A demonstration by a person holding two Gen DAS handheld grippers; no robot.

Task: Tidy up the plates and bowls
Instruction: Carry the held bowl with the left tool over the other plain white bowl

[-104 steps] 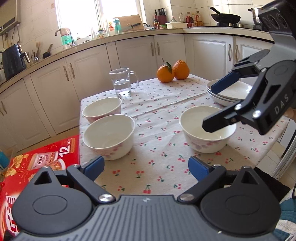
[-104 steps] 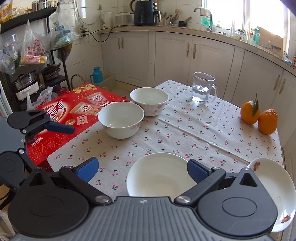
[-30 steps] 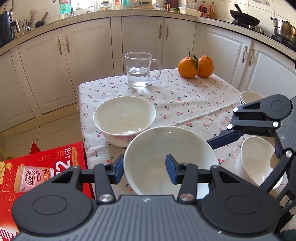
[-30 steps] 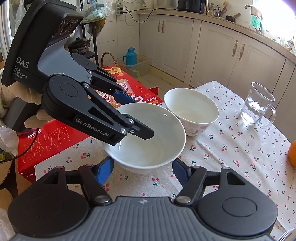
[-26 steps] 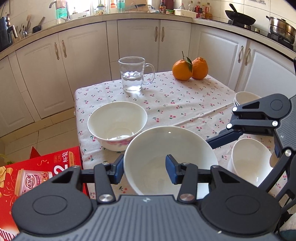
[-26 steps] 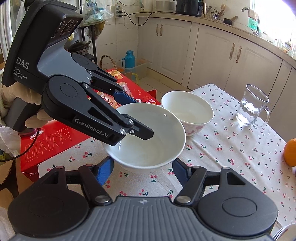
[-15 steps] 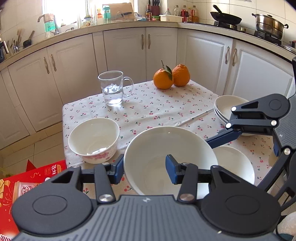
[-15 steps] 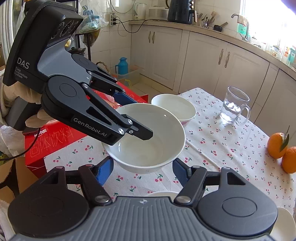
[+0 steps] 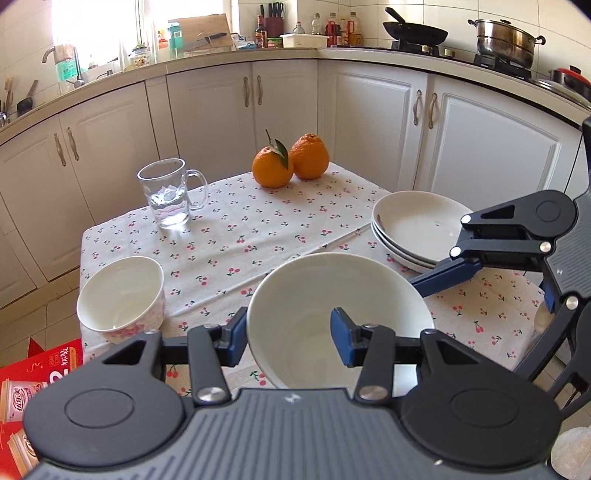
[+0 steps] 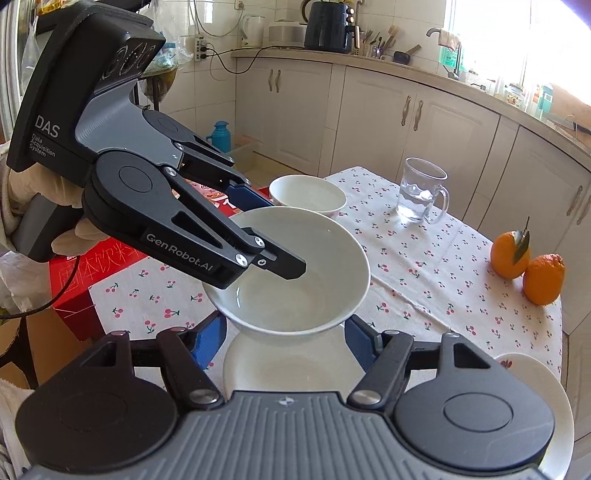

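Left tool [image 9: 286,334] clamped shut; right tool [image 10: 286,338] partly spread.

Worktop [image 9: 280,229]: mug [image 9: 168,194] far left, oranges [image 9: 290,160] far centre, stacked plates [image 9: 413,225] right, small bowl [image 9: 120,297] near-left edge.

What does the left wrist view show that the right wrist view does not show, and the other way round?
Only the left wrist view shows the stack of plates whole, and the stove with a black pan and a steel pot.

Only the right wrist view shows a third bowl on the table beneath the held one, the gloved hand on the left gripper's handle, the kettle and the blue flask.

Both show the held bowl, pinched at its rim by the left gripper, plus the second bowl, the glass mug, two oranges and the red box.
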